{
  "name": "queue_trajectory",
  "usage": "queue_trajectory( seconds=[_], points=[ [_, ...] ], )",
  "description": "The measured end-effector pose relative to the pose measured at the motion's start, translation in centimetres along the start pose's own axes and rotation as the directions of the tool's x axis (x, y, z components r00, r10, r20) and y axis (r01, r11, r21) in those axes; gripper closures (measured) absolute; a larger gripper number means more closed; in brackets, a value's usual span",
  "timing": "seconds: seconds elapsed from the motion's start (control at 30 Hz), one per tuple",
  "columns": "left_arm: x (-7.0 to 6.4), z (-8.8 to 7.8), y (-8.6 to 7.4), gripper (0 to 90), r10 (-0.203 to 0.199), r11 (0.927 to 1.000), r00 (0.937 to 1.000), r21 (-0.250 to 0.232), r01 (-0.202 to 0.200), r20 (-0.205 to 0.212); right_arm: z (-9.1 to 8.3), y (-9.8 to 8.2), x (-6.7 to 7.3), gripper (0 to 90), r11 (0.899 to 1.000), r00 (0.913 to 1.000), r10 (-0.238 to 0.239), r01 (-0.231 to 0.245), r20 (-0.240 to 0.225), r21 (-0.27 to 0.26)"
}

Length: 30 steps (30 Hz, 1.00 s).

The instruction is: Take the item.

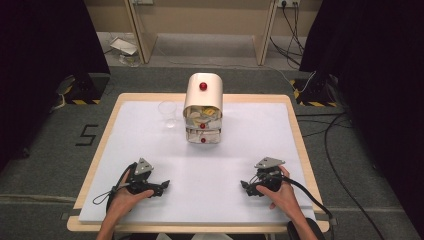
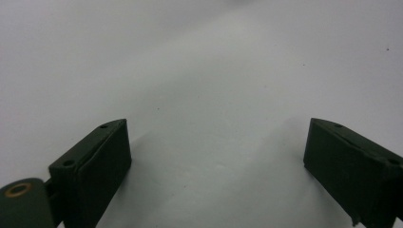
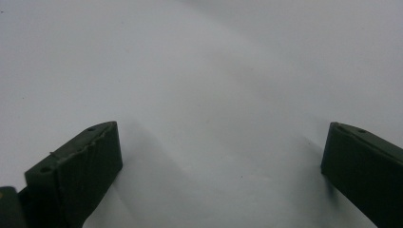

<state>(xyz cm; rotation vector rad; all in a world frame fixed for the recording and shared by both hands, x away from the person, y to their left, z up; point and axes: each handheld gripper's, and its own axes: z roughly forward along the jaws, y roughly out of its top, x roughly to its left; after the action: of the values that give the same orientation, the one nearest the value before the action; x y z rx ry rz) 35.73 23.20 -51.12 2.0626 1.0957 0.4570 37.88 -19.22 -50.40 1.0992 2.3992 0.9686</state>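
A small cream drawer cabinet (image 1: pixel 203 107) with red knobs stands at the far middle of the white table top (image 1: pixel 200 170); its top drawer hangs open with paper-like items inside. Beside it on the left stands a clear plastic cup (image 1: pixel 168 113). My left gripper (image 1: pixel 164 186) rests on the near left of the table, pointing right toward the middle. My right gripper (image 1: pixel 245 186) rests on the near right, pointing left. In the left gripper view the left gripper (image 2: pixel 216 152) stands open over bare white surface. In the right gripper view the right gripper (image 3: pixel 221 156) is likewise open, nothing between its jaws.
The table has a wooden rim (image 1: pixel 98 150). Beyond it are grey carpet, black curtains on both sides, cables (image 1: pixel 340 150) on the floor at right, and wooden furniture legs (image 1: pixel 140 35) at the back.
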Motion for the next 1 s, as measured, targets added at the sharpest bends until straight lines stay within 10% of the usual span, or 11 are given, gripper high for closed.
queue_trajectory(
  seconds=[0.5,1.0],
  points=[
    [0.2,-0.3,0.3,14.5,-0.007,0.9999,0.9998,-0.014,0.007,0.019,0.0,0.0,0.0,0.3,1.0,1.0,0.0,0.0,0.0,0.0],
    [-1.4,-0.7,4.9,15.4,0.056,0.9878,0.997,-0.148,-0.048,0.054,0.0,0.0,0.0,0.3,1.0,1.0,0.0,0.0,0.001,0.0]
  ],
)
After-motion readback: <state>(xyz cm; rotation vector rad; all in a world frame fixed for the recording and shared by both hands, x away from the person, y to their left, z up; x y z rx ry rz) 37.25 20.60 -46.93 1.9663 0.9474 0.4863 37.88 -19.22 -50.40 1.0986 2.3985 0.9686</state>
